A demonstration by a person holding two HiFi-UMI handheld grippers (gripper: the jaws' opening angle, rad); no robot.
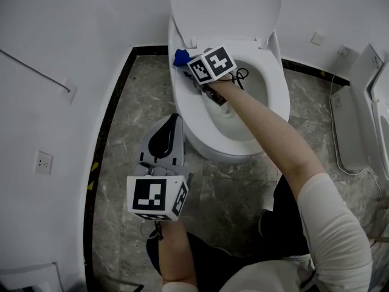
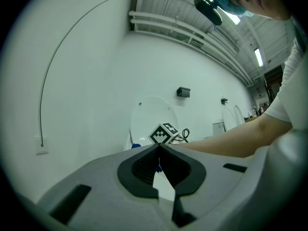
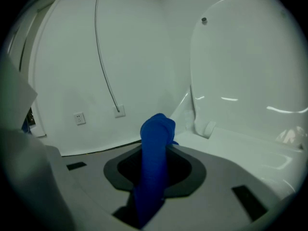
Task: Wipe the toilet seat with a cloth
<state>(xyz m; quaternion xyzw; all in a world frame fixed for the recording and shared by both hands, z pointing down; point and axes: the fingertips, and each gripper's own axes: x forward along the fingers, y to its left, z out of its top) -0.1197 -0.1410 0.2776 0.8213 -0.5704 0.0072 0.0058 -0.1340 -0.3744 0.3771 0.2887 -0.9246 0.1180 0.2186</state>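
The white toilet seat is down and its lid stands up against the wall. A blue cloth lies on the seat's back left corner. My right gripper is shut on it, reaching across the bowl. In the right gripper view the cloth sticks out rolled between the jaws of the right gripper, just above the seat near the hinge. My left gripper hangs over the floor left of the bowl. It is shut on nothing and points toward the lid in the left gripper view.
A second white fixture stands at the far right with a cable along the floor. The white wall at left carries a socket and a thin cable. Grey marble floor lies in front of the bowl; the person's legs are below.
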